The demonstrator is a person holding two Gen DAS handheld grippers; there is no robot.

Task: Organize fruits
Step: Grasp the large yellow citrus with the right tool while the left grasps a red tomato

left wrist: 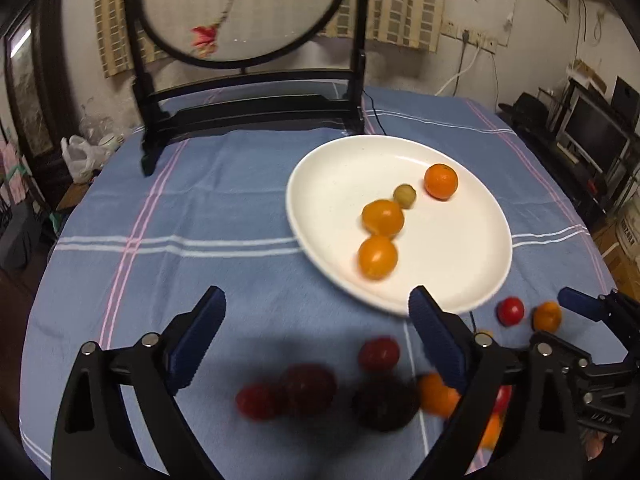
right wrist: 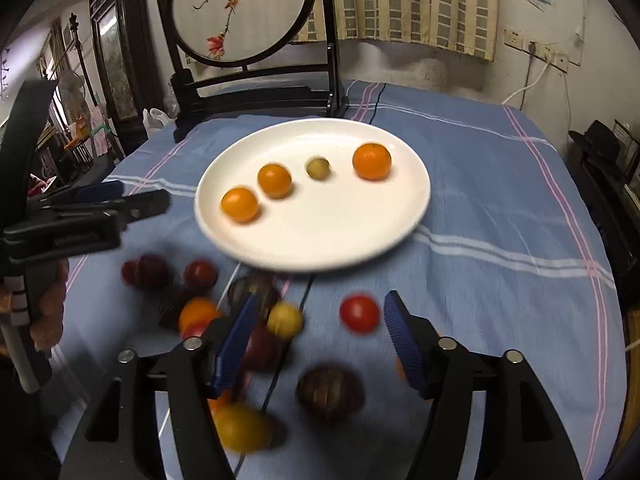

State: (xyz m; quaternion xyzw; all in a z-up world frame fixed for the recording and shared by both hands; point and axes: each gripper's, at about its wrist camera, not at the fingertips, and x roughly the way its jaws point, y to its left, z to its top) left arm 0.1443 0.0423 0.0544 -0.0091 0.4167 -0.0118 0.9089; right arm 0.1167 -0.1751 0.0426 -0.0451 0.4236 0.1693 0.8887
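Observation:
A white plate (left wrist: pixel 340 168) (right wrist: pixel 320 236) lies on the blue cloth and carries three orange fruits (left wrist: pixel 383 217) (right wrist: pixel 274 181) and a small greenish one (left wrist: pixel 404 196) (right wrist: pixel 318 168) in a row. My left gripper (left wrist: pixel 316 300) is open above the cloth, with blurred red and dark fruits (left wrist: pixel 308 390) and a red tomato (left wrist: pixel 379 354) below it. My right gripper (right wrist: pixel 322 300) is open, with nothing touching its pads. A red tomato (right wrist: pixel 359 314) lies on the cloth just beyond its tips and a dark round fruit (right wrist: pixel 330 392) under the gap. A yellow fruit (right wrist: pixel 284 320) lies beside its left finger.
A dark wooden stand with a round embroidered screen (left wrist: pixel 240 8) (right wrist: pixel 240 12) rises behind the plate. A thin black cable (left wrist: pixel 374 114) runs over the cloth. A red fruit (left wrist: pixel 510 311) and an orange one (left wrist: pixel 547 316) lie near the right gripper (left wrist: pixel 580 304). The left gripper (right wrist: pixel 104 196) and a hand show at the left.

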